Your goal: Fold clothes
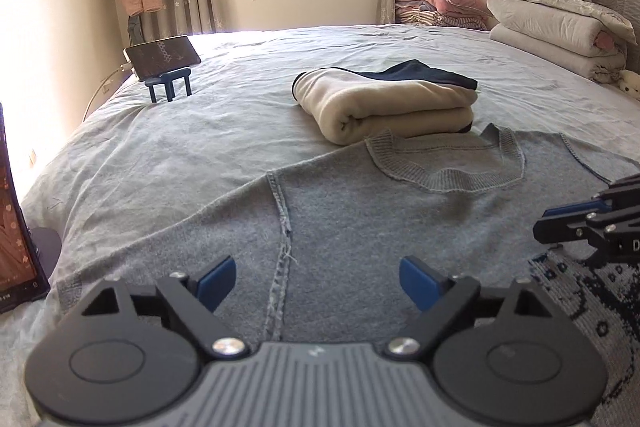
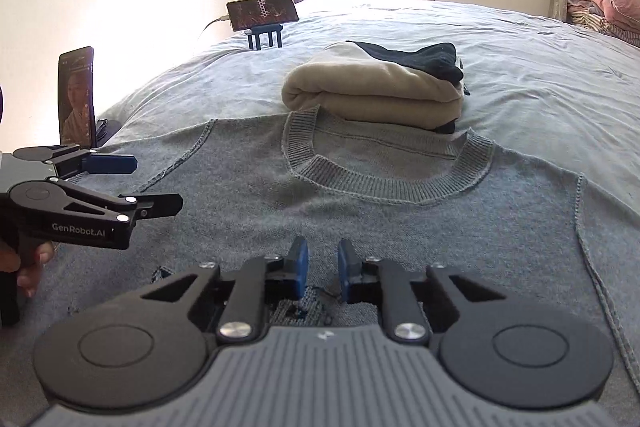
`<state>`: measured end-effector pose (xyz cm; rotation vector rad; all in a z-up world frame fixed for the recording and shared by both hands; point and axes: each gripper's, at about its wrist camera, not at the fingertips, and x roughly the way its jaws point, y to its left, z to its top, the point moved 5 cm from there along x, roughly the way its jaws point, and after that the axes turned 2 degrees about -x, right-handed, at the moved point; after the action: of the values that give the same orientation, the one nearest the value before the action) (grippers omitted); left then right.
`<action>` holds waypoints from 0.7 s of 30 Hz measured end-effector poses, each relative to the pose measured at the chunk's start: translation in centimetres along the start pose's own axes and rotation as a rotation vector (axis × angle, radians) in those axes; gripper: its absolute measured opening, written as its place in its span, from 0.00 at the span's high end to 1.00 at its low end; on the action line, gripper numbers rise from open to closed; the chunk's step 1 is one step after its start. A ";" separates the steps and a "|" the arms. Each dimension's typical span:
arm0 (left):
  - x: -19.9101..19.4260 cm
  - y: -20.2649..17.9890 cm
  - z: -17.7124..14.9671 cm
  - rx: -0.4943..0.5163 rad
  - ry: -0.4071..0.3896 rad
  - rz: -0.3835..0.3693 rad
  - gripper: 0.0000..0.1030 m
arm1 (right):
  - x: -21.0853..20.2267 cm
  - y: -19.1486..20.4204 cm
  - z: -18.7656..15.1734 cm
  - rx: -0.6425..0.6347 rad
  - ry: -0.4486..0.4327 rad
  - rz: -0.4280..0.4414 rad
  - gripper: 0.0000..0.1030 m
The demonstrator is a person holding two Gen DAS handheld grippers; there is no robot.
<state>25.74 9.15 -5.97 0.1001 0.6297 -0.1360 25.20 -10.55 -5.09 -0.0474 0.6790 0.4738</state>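
The left gripper (image 1: 316,281) hung with jaws wide, empty, over the gray sweater (image 1: 360,211); the right gripper (image 2: 323,273) was narrowly parted, its hem contact hidden. Folded beige garment (image 1: 384,103) lay mid-frame.

I am hovering my left gripper (image 1: 316,283) and right gripper (image 2: 323,273) over the sweater (image 2: 380,227), which is lying on the bed (image 1: 224,131). The folded clothes (image 2: 372,95) are sitting just behind its collar, the phone on a stand (image 1: 164,57) lying farther back-left.
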 end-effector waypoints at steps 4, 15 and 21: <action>1.6 2.0 -0.1 -0.007 0.011 0.077 0.12 | 2.3 0.5 1.1 -0.018 0.008 0.020 0.84; 1.4 3.1 -0.2 -0.032 -0.006 0.092 0.07 | 7.0 -1.4 5.1 0.049 -0.036 -0.122 0.88; -0.2 0.3 1.3 0.024 -0.056 -0.002 0.07 | 3.5 -2.3 3.2 0.018 -0.047 -0.127 0.78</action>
<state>26.37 9.25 -4.78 0.1183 0.5721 -0.1477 30.45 -10.60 -4.99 -0.0617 0.6297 0.3455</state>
